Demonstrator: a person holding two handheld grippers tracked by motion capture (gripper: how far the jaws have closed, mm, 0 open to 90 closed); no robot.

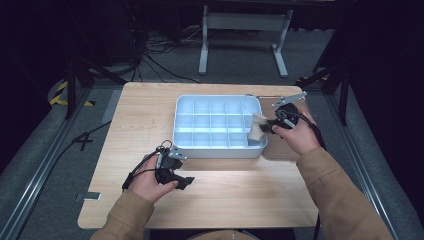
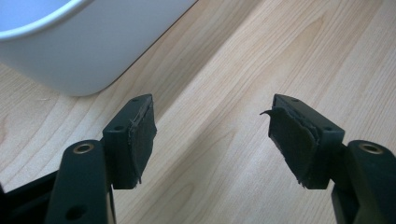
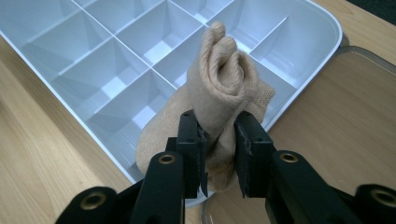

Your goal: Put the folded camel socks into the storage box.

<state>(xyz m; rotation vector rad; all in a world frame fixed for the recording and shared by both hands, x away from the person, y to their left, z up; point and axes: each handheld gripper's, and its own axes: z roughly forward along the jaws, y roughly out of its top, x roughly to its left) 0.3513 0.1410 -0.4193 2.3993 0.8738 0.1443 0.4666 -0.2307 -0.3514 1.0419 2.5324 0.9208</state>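
Clamped between right gripper (image 3: 219, 154) jaws: rolled tan sock (image 3: 224, 88), over white divided tray (image 3: 116, 88) edge compartment. Left gripper (image 2: 210, 135) spread wide, empty, above table (image 2: 233, 70) beside tray.

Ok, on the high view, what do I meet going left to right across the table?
Left claw → white divider tray → rolled beige sock → right claw → right hand.
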